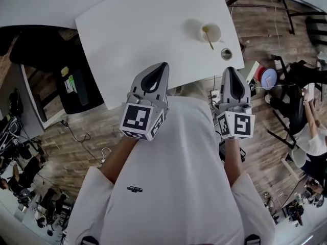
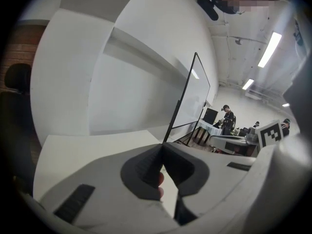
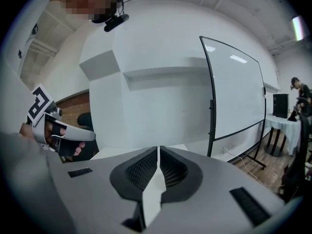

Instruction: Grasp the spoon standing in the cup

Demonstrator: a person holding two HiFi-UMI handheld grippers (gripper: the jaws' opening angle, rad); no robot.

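In the head view a white cup point(image 1: 211, 32) stands on the far right part of the white table point(image 1: 138, 40). A yellowish spoon point(image 1: 208, 38) leans in it, handle toward me. My left gripper point(image 1: 163, 64) is shut and empty, held over the table's near edge, well short and left of the cup. My right gripper point(image 1: 229, 69) is also shut and empty, just off the near right corner, below the cup. Neither gripper view shows the cup: the left gripper point(image 2: 162, 147) and the right gripper point(image 3: 158, 149) point at a white wall and a whiteboard.
A small round metal object point(image 1: 226, 53) lies near the table's right edge, between the cup and my right gripper. A whiteboard on a stand point(image 3: 234, 96) is ahead. Chairs and cables crowd the wooden floor point(image 1: 265, 152) at right. People sit at a far desk point(image 2: 226, 118).
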